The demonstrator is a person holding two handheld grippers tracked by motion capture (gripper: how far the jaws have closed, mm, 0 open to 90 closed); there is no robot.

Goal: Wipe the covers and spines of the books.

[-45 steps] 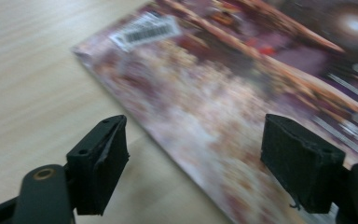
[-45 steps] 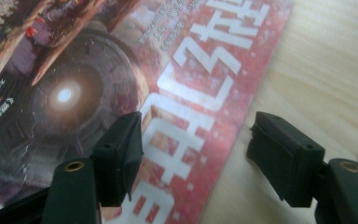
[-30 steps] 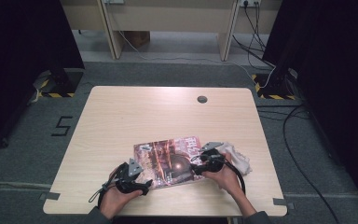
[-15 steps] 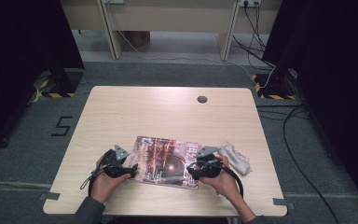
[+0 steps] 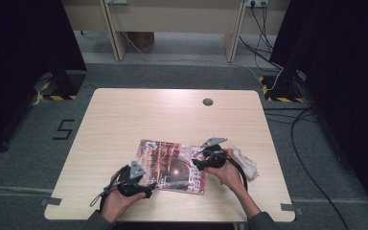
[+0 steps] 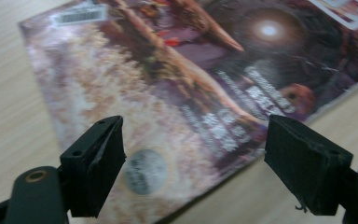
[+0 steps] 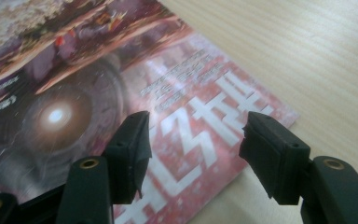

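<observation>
high view: the magazine (image 5: 172, 165) lies flat on the table (image 5: 124, 120), near the front edge. it looks thin, light and bendy, with a shiny cover that may slip, so i think it is best to pinch it at an edge. its long side runs left to right, tilted a bit. the left gripper (image 5: 141, 189) is at its left corner, jaws wide apart. the right gripper (image 5: 199, 163) is over its right end, jaws apart too. a white cloth (image 5: 245, 162) lies just right of the magazine.

Glossy paper magazine (image 5: 172, 165) on smooth pale wood-grain table (image 5: 139, 115); crumpled white cloth (image 5: 245, 162).
</observation>
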